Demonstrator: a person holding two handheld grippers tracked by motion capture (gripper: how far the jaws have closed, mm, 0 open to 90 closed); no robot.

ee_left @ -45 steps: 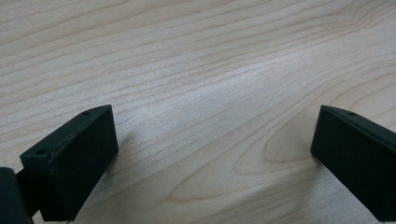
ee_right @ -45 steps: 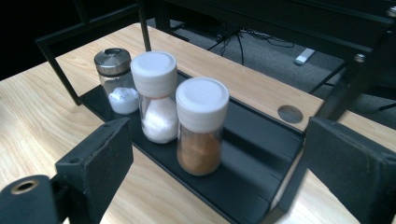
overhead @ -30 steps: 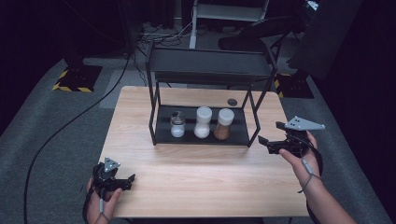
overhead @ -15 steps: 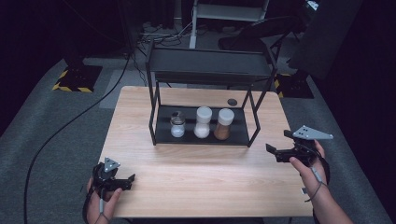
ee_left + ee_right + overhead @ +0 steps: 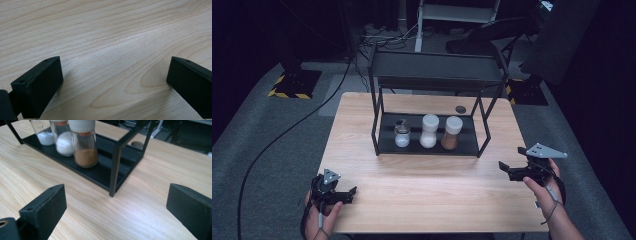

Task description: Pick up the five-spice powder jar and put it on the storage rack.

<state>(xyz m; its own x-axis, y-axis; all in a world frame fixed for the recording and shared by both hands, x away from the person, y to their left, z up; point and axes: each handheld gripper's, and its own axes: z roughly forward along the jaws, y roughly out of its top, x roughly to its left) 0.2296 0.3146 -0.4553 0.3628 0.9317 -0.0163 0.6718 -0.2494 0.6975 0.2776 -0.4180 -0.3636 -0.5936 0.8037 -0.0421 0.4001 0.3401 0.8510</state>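
Observation:
A black two-shelf metal rack (image 5: 437, 72) stands at the back middle of the wooden table (image 5: 422, 175). Its lower shelf holds three jars in a row: a small jar of white powder (image 5: 401, 134), a taller white-lidded jar of white grains (image 5: 429, 131) and a jar of brown powder (image 5: 452, 133). My left gripper (image 5: 350, 194) rests open at the table's front left, jaws over bare wood (image 5: 112, 50). My right gripper (image 5: 506, 170) is open at the front right. It faces the rack's corner post (image 5: 114, 167) and the brown jar (image 5: 85, 147), well short of both.
A small dark round object (image 5: 460, 108) lies on the table behind the rack's right end. Bare wood stretches between the rack and the front edge. Cables and a dark floor surround the table.
My right gripper has drawn back from the rack toward the front right edge of the table. The left gripper has stayed put.

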